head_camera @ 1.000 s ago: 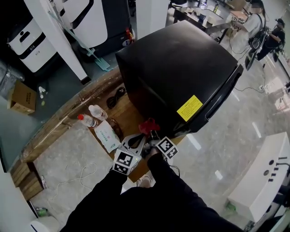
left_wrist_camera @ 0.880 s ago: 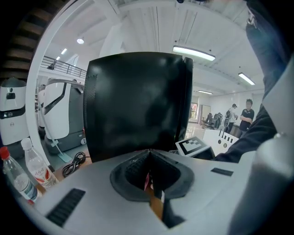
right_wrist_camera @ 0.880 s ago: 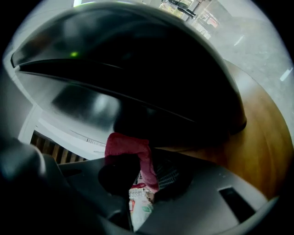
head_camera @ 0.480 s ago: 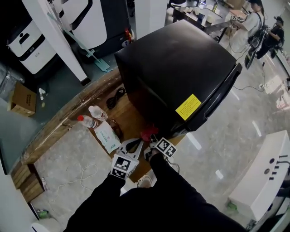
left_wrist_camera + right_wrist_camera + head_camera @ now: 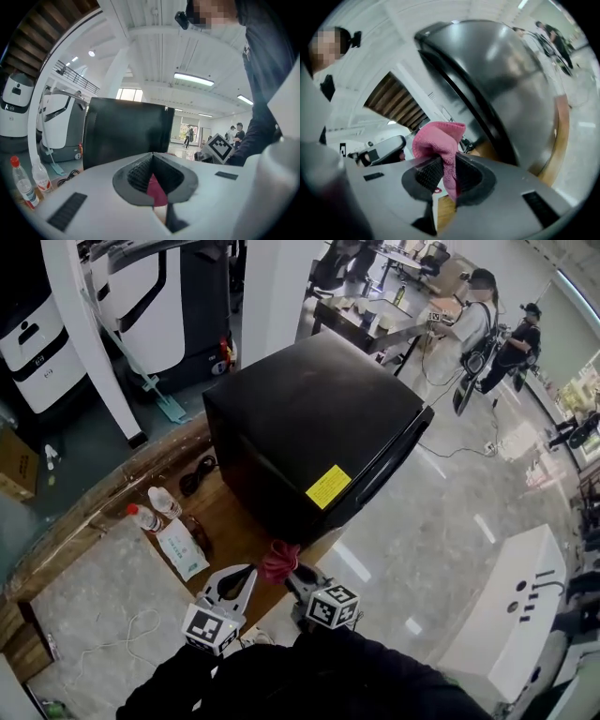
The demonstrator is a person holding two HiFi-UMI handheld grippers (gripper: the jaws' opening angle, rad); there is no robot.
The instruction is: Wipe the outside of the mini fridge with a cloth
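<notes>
- Wooden platform [image 5: 236, 519] carries the black mini fridge [image 5: 309, 418], just ahead of both grippers, with its yellow label [image 5: 328, 486] facing them.
- Right gripper [image 5: 445, 169], seemingly nearer that side, clamps the pink cloth [image 5: 438, 139].
- Left gripper [image 5: 152, 171] is closed, with an unidentifiable pink sliver between its jaws.

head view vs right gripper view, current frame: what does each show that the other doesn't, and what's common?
Head view only: the yellow sticker on the mini fridge, and a red-capped bottle standing apart from it.
Right gripper view only: how the jaws stand, closed on the pink cloth, with a fold pinched between the ribbed pads and the rest bunched above them.
Both: the fridge, the cloth and the right hand-held gripper.
</notes>
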